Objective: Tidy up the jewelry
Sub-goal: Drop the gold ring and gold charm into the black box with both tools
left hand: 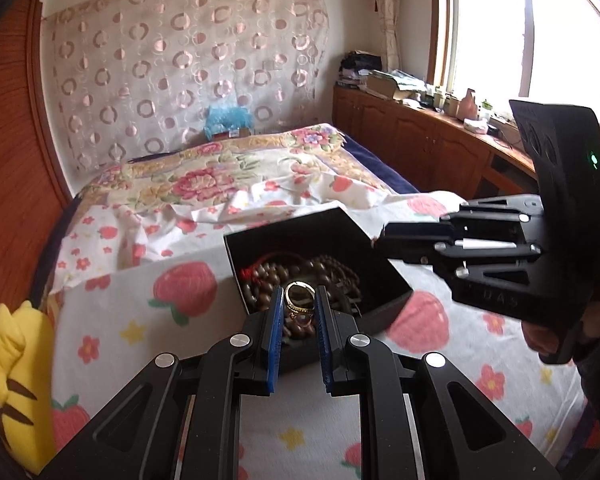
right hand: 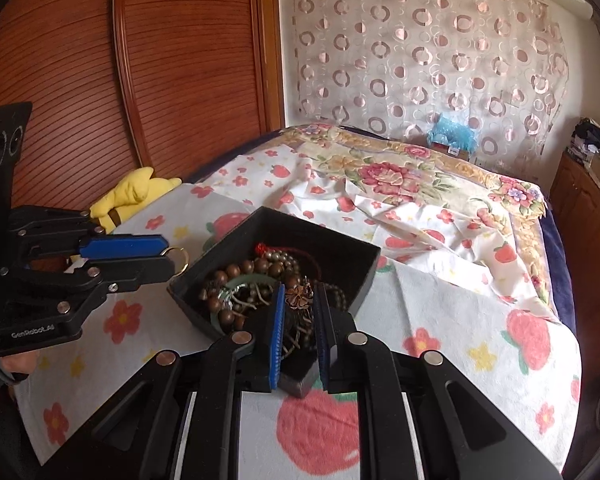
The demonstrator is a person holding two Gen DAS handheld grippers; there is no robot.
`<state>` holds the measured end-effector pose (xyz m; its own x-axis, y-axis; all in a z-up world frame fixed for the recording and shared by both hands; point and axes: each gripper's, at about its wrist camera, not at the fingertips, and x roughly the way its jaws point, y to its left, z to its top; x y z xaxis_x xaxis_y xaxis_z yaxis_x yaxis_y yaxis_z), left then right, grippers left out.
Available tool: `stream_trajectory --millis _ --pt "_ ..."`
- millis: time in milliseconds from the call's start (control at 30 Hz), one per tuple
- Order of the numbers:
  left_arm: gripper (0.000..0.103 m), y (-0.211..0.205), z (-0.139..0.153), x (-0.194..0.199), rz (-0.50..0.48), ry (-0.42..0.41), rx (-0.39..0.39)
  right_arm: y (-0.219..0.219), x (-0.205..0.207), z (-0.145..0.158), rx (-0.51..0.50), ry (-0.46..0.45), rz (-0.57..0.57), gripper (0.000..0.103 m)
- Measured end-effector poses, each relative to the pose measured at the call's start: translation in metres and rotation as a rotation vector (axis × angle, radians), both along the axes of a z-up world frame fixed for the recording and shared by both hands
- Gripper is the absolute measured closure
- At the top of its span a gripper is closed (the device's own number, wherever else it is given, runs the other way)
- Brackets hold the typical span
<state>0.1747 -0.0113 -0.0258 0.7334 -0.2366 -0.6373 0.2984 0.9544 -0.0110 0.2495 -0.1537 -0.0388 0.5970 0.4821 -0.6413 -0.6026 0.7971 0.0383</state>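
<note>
Blue-padded left gripper (left hand: 298, 304) clamps a gold ring (left hand: 299, 298) above the open black square box (left hand: 384, 276) of brown wooden bead strings (right hand: 236, 276). Right gripper (right hand: 300, 300) pinches a small bronze flower-shaped ornament (right hand: 298, 298) over that box, which rests on the strawberry-print bedsheet (right hand: 440, 304).

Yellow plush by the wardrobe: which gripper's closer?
Left. The left gripper, holding a gold ring, is beside the yellow plush at the bed's wardrobe side. The right gripper holds a small brown ornament over the black box, farther away.
</note>
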Motion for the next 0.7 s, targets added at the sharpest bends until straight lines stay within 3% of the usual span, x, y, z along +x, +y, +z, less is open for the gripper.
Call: stream_trajectory --millis 333,700 --pt "0.089 0.000 -0.003 0.034 0.025 0.000 -0.002 -0.003 0.008 -0.005 0.027 0.019 -0.008 0.081" --pt "0.086 -0.006 -0.013 0.062 0.072 0.017 -0.006 -0.028 -0.011 -0.011 0.049 0.026 -0.079 0.081"
